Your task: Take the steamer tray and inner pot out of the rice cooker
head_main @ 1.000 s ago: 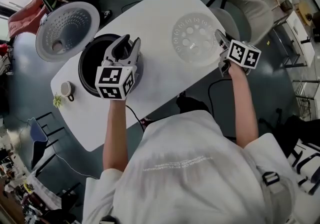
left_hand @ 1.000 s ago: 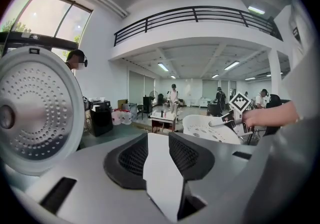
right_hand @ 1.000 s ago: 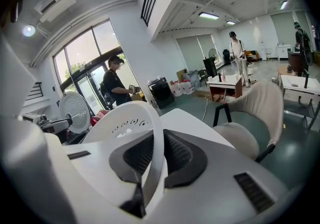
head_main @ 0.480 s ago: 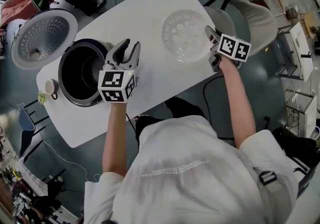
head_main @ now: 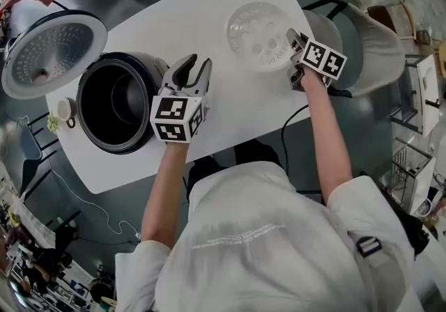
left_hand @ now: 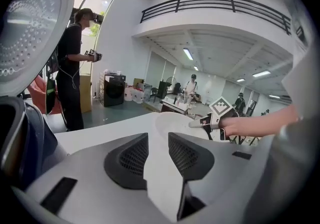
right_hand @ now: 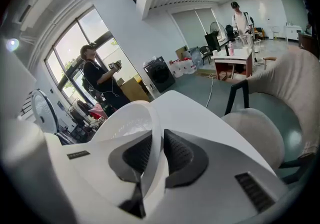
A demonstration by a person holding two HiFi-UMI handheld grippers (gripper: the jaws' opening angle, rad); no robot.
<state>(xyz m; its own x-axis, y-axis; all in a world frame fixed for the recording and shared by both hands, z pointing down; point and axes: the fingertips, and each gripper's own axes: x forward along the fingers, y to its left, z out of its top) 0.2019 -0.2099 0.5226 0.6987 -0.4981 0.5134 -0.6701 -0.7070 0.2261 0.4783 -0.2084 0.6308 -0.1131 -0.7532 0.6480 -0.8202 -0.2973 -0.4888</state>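
Head view: the clear perforated plastic steamer tray (head_main: 254, 28) is noted on the white oval worktop (head_main: 209, 8), well apart from the open dark round rice cooker (head_main: 143, 67). The black inner pot (head_main: 111, 102) is seated in the cooker.

Left gripper view: the left hand-held gripper (left_hand: 158, 140) is held wide, jaws just narrowed slightly, nothing between them.

Right gripper view: the right hand-held gripper (right_hand: 157, 135) is clamped narrow on the tray's rim, jaws just eased slightly.

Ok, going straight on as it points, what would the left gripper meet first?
Probably the bare table beyond its open, empty jaws: the left gripper tilts down beside the rice cooker, not into it. The steamer tray lies farther along.
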